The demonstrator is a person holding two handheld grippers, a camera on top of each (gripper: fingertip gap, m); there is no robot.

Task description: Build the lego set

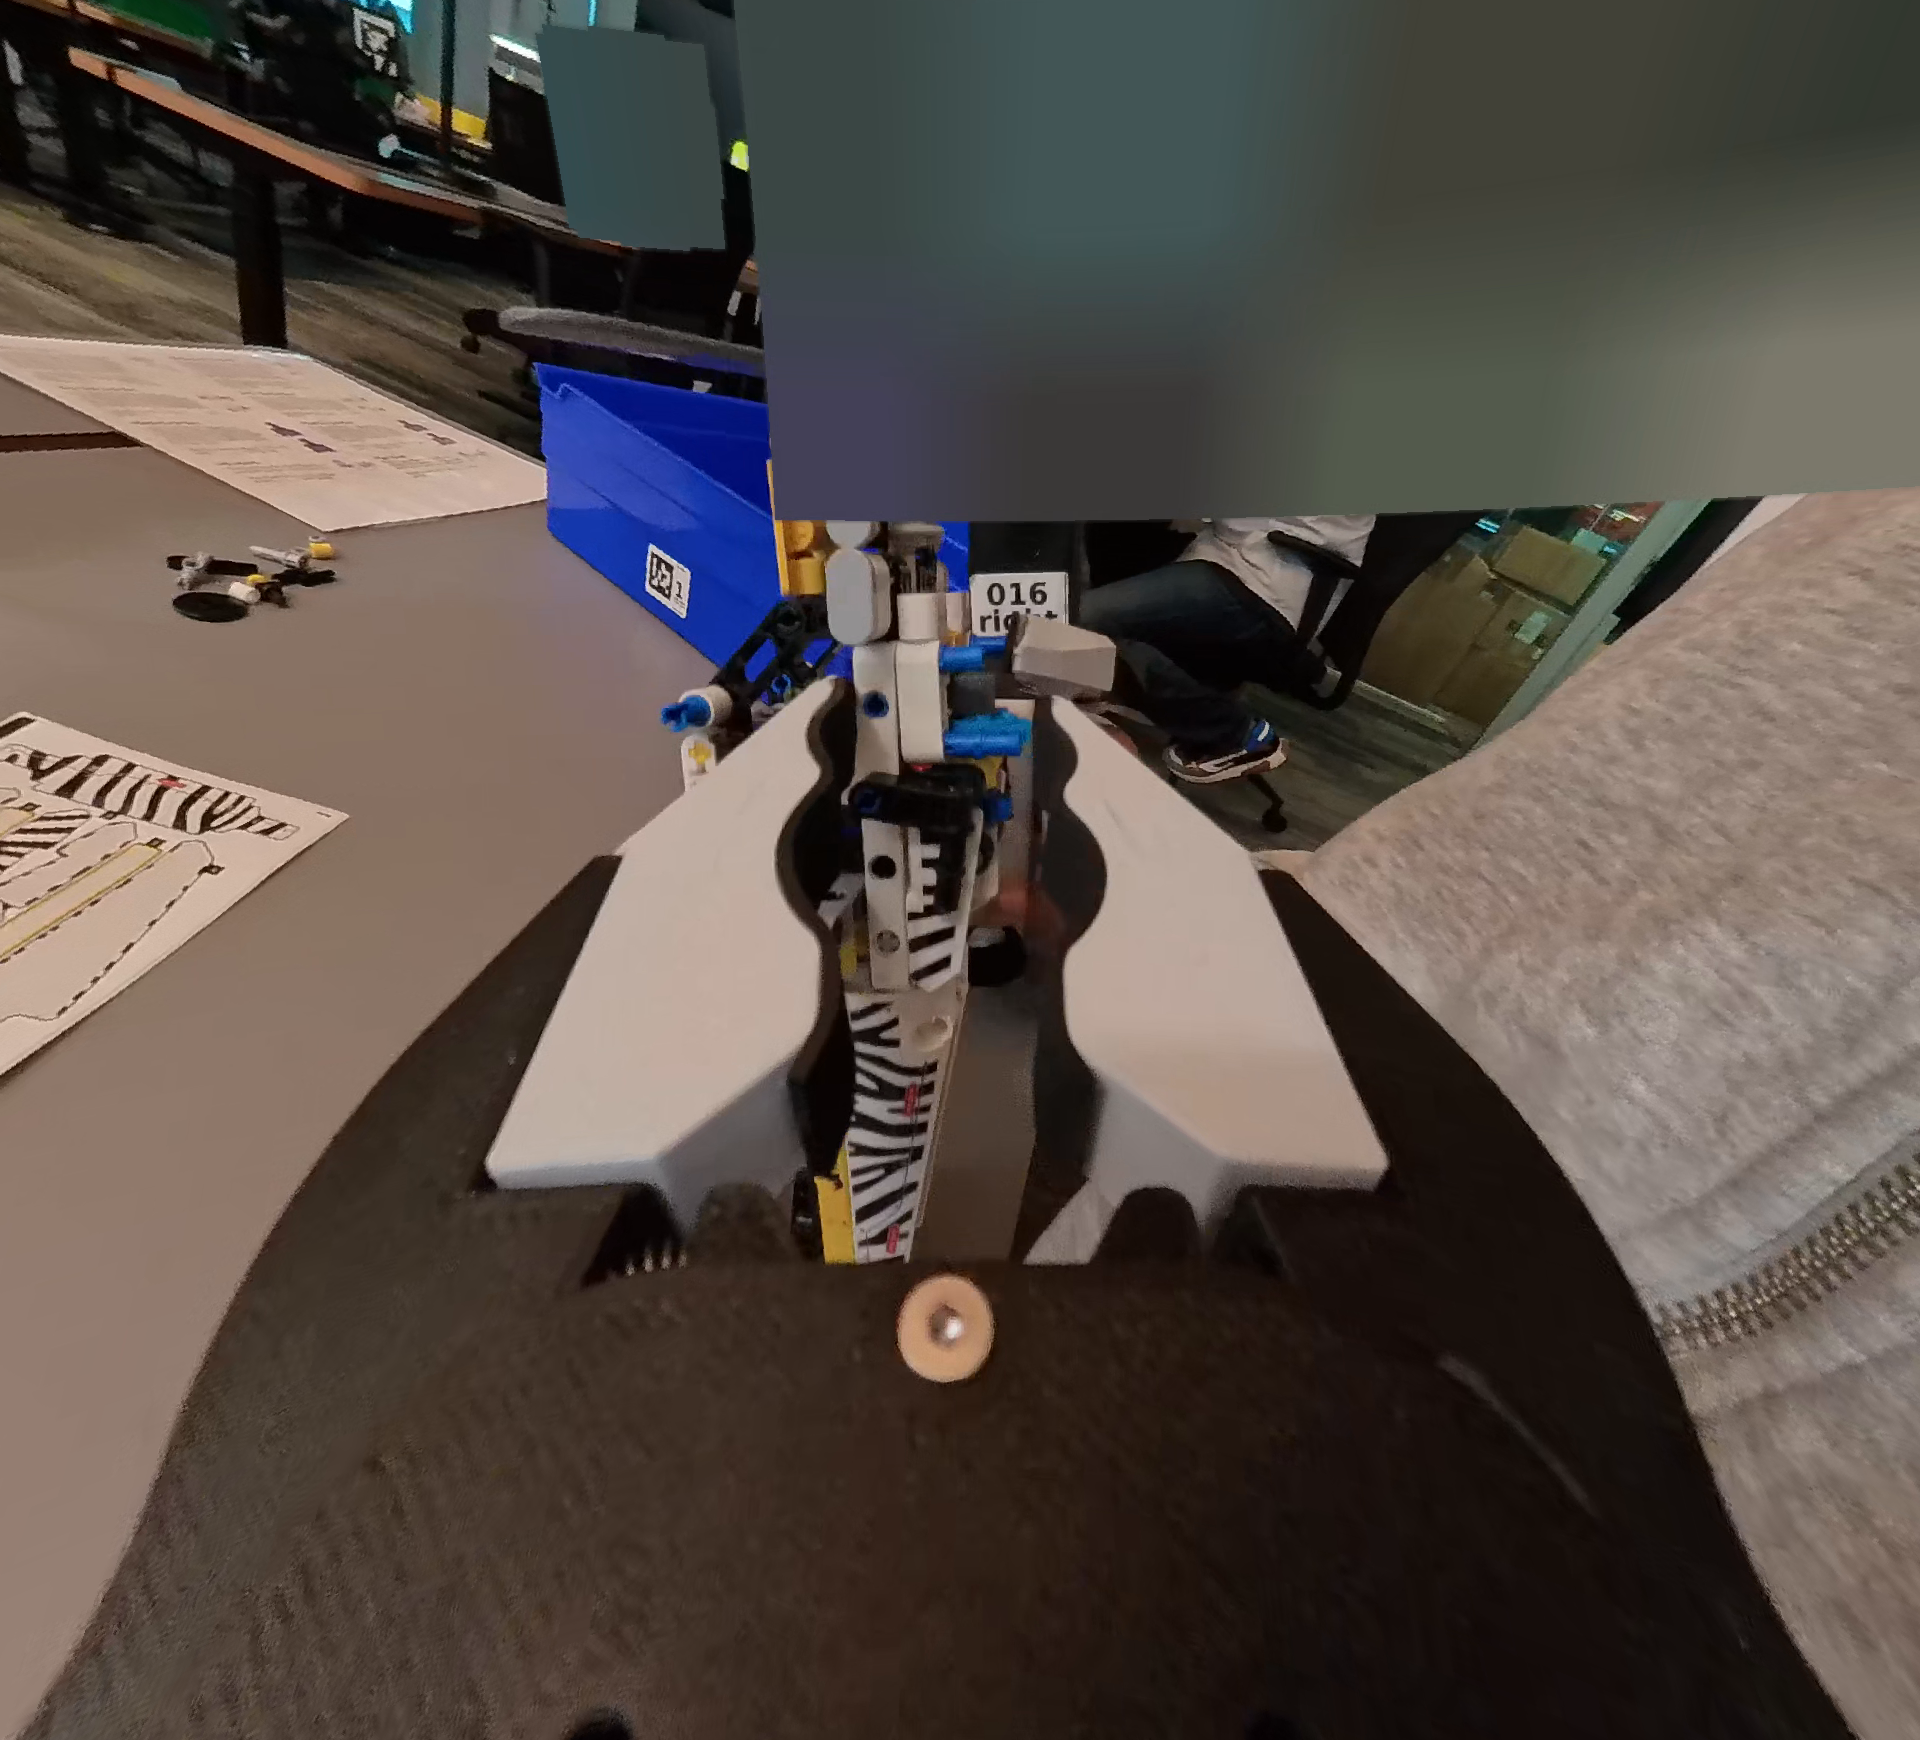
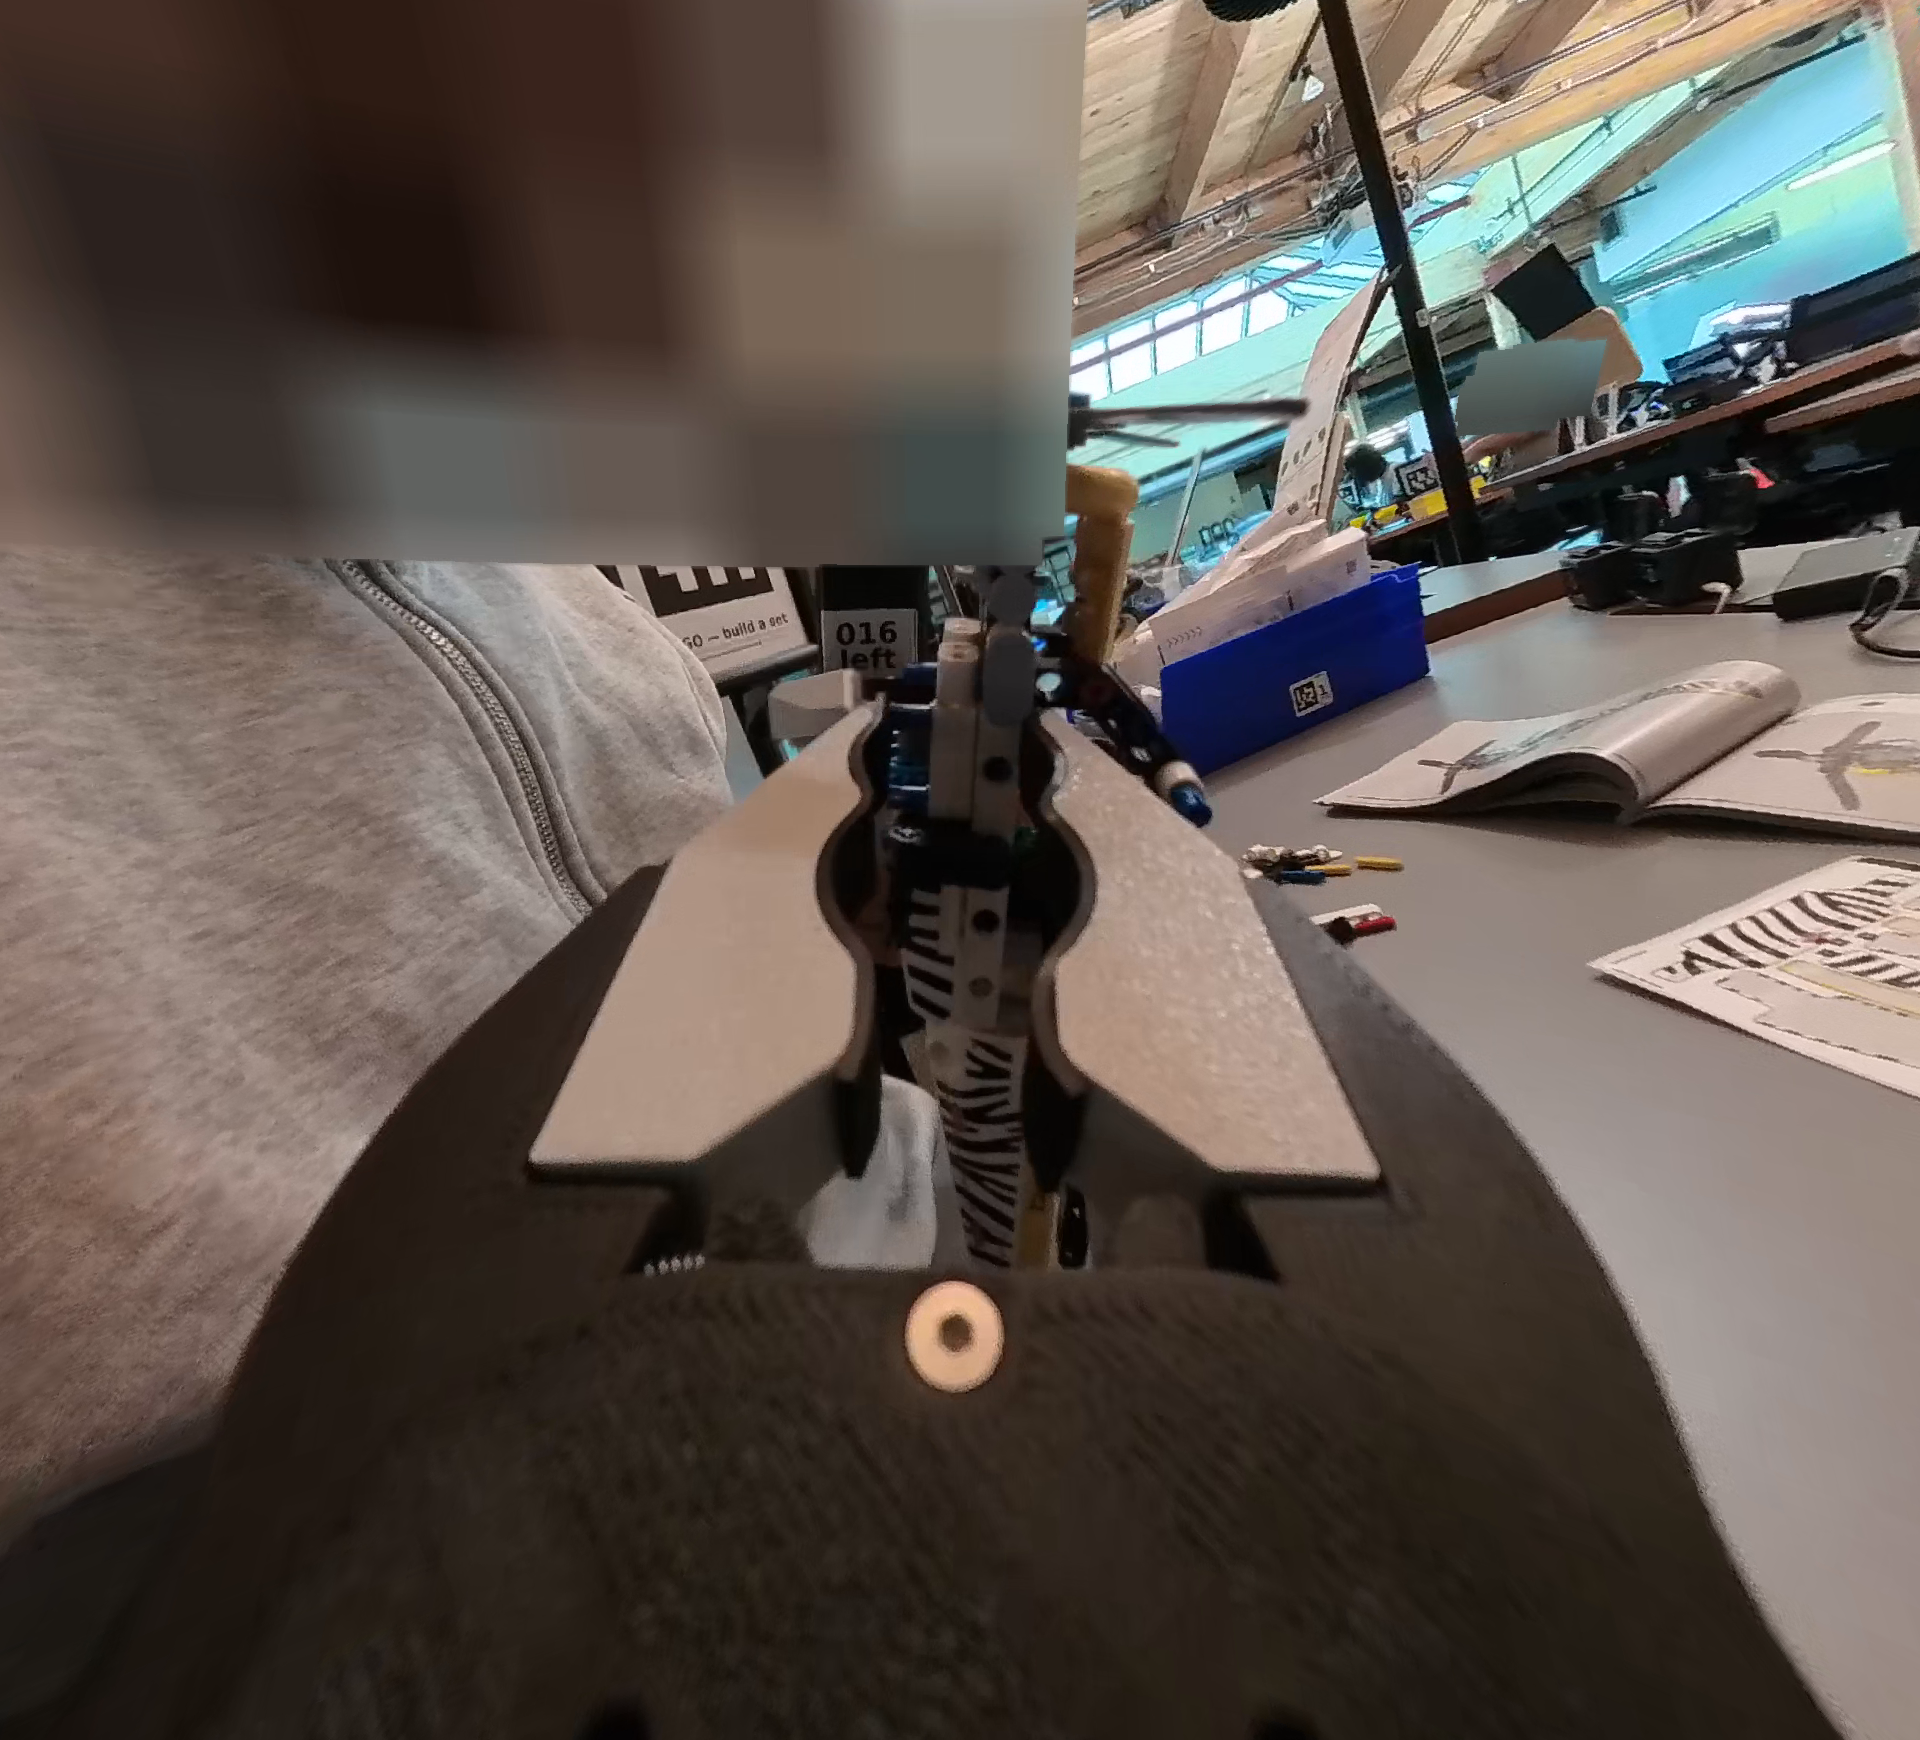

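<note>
A long lego model (image 1: 914, 921) of white, black and yellow beams with zebra-stripe stickers and blue pins is held up above the grey table (image 1: 436, 693). My left gripper (image 1: 940, 703) is shut on it, with the model lying along its left finger. In the right wrist view the same model (image 2: 977, 911) sits between the fingers of my right gripper (image 2: 961, 724), which is shut on it too. The two grippers face each other. A grey fingertip of the right gripper (image 1: 1060, 660) shows just beyond the model's far end.
A blue bin (image 1: 644, 485) stands on the table behind the model and also shows in the right wrist view (image 2: 1288, 682). Small loose pieces (image 1: 249, 573), a zebra sticker sheet (image 1: 125, 849) and an open instruction booklet (image 2: 1662, 755) lie nearby. A grey hooded sleeve (image 1: 1662, 963) is close by. The tips of both grippers are at nearly the same place.
</note>
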